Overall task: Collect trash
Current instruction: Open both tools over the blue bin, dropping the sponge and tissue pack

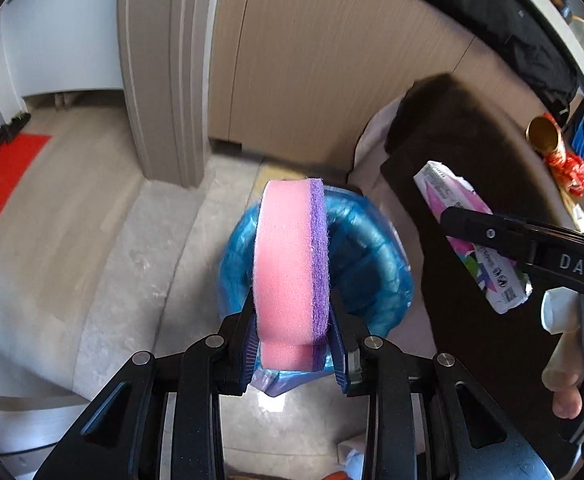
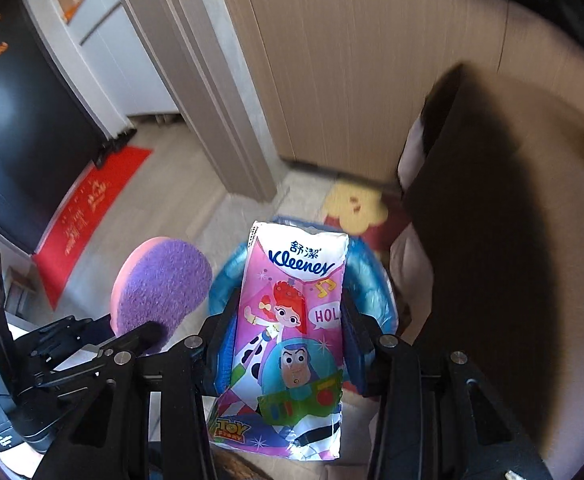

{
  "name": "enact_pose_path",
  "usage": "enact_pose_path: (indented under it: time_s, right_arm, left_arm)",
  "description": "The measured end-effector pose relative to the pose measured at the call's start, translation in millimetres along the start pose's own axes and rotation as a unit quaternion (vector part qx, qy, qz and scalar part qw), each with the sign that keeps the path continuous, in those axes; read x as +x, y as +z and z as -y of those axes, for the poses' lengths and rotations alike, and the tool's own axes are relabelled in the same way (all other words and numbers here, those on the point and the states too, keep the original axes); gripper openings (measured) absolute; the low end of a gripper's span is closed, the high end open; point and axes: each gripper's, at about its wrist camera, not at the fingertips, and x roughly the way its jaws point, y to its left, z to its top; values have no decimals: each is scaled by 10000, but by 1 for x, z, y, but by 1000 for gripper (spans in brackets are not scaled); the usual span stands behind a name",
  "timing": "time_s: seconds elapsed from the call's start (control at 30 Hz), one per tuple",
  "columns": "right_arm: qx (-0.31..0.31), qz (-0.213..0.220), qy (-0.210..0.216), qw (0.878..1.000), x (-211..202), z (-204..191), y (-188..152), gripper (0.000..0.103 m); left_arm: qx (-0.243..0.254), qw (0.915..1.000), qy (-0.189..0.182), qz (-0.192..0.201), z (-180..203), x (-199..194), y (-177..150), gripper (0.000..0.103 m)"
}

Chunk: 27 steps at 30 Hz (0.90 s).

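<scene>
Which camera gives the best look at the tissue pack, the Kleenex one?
The right wrist view. There the tissue pack faces the lens between the right tongs, so its Kleenex logo and cartoon print read clearly. The left wrist view shows the pack only from the side, at an angle, partly crossed by a finger of those tongs.

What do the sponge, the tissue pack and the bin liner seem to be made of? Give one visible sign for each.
Sponge: soft pink foam with fine pores, backed by a fuzzy purple scouring layer, likely synthetic fibre.
Kleenex tissue pack: thin glossy printed plastic film, judging by its sheen and creases.
Blue bin liner: thin translucent plastic, wrinkled and shiny.
</scene>
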Motion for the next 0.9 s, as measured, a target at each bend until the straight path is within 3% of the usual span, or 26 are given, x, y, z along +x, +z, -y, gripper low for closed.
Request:
enact_pose_path:
  time_s: [0.23, 0.4, 0.63, 0.77, 0.83, 0.9]
  right_arm:
    - [290, -522, 38, 9982, 57, 9, 2, 46]
    - [582, -772, 169, 9952, 80, 15, 1, 49]
    - [562, -627, 133, 9964, 68, 23, 4, 51]
    - [476, -586, 397, 9964, 59, 17, 7, 61]
    - [353, -781, 504, 9950, 64, 8, 6, 60]
    - [293, -649, 467, 9964, 58, 4, 5, 60]
  left_arm:
    - [151, 9988, -349, -318, -6, 42, 0, 34]
    - [-69, 9987, -434, -250, -16, 50, 7, 45]
    - [-507, 9985, -216, 65, -31, 24, 22, 45]
    - [-613, 9977, -3, 293, -36, 1, 31, 45]
    - [-608, 9976, 54, 333, -37, -8, 31, 45]
    - [-603, 9976, 62, 343, -37, -14, 29, 45]
